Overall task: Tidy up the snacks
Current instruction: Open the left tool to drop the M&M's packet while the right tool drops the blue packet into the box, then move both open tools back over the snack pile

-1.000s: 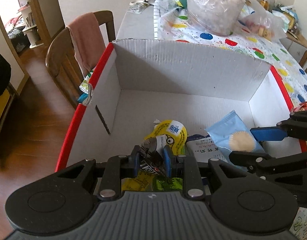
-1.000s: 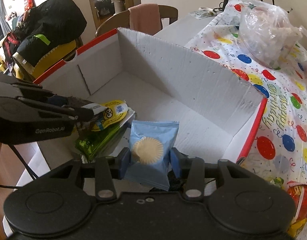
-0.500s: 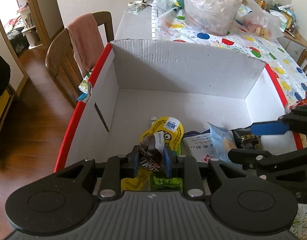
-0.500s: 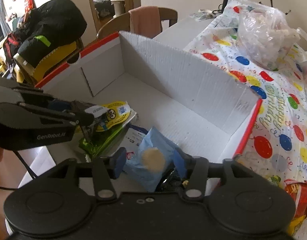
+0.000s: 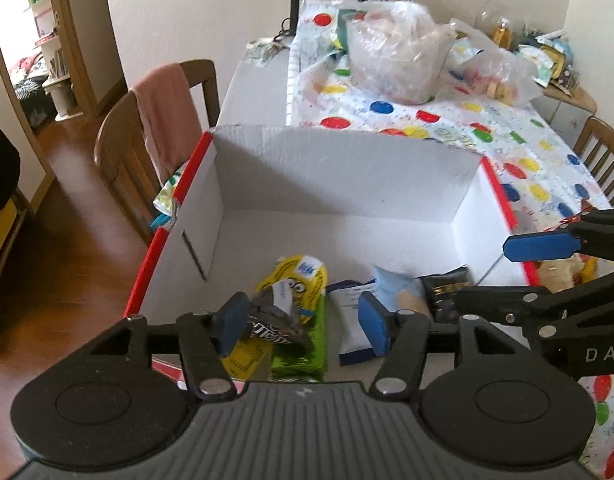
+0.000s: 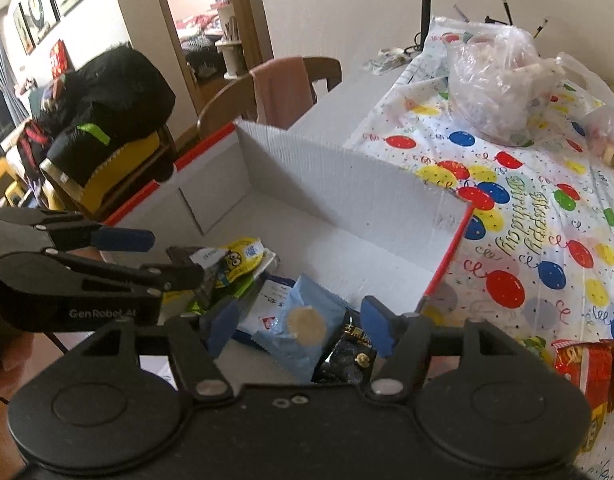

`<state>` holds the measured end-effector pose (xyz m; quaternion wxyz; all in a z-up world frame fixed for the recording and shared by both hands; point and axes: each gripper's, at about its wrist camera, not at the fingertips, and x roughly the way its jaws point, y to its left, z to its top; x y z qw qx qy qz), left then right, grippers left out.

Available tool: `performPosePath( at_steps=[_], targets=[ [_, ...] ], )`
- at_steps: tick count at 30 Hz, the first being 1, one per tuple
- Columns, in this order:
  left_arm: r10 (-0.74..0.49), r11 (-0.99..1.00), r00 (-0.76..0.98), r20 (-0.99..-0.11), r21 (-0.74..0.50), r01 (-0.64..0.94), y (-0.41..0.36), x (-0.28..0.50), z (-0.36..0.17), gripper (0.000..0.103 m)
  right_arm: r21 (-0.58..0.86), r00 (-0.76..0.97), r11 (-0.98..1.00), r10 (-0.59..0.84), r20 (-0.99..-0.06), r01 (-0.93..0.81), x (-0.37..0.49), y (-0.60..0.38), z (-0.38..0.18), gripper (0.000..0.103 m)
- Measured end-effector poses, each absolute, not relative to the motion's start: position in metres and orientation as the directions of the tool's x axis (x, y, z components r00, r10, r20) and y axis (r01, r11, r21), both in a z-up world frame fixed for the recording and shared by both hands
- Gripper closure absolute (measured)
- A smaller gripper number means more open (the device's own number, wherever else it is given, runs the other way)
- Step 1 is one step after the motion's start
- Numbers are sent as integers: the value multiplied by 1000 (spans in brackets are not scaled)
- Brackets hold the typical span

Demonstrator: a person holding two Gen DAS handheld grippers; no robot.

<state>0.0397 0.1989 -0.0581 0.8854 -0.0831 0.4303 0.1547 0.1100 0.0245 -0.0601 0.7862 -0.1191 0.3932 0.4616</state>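
Snacks sit bunched at the near end of the white cardboard box [image 5: 339,172], far end bare. Light blue cookie packet [image 6: 303,328] lies on the box floor, resting on a white-and-blue packet [image 6: 267,304], with a black packet with gold print [image 6: 347,354] touching its right edge. Right gripper [image 6: 299,326] hovers just above the blue packet, blue pads spread wide, gripping nothing. To the left: yellow cartoon-face pouch [image 5: 297,280] on top of a green foil packet [image 5: 299,356], and a dark brown wrapper [image 5: 273,316] across them. Left gripper [image 5: 303,318] is spread wide too; its left pad [image 5: 231,322] sits against the brown wrapper, contact unclear, right pad well clear, so nothing is clamped. The box has red outer edges and stands on a table with a balloon-print birthday tablecloth [image 6: 547,208]. Clear plastic bags [image 5: 399,56] farther back on the cloth. Red-orange snack bag [image 6: 587,364] outside the box on the right. Wooden chair with pink towel [image 5: 163,116] left of the table.
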Motion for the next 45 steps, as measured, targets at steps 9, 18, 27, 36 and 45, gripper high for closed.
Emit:
performPosePath(
  at_steps=[9, 18, 27, 36, 45],
  targets=[
    [187, 947, 629, -754, -31, -320, 169, 36, -35, 37, 223, 283, 543, 693, -663, -809, 108, -15, -37, 21],
    [150, 957, 680, -718, -67, -283, 130, 39, -18, 31, 261, 326, 579, 714, -619, -773, 116, -74, -24, 10],
    [101, 968, 712, -695, -98, -233, 81, 47, -14, 21, 255, 385, 640, 684, -619, -725, 130, -140, -28, 0],
    [21, 978, 693, -720, -128, -163, 25, 70, -28, 21, 180, 423, 693, 602, -678, -698, 147, -201, -52, 0],
    [-43, 986, 624, -780, -134, -99, -26, 114, -67, 21, 126, 415, 737, 504, -757, -664, 161, -229, -92, 1]
  ],
)
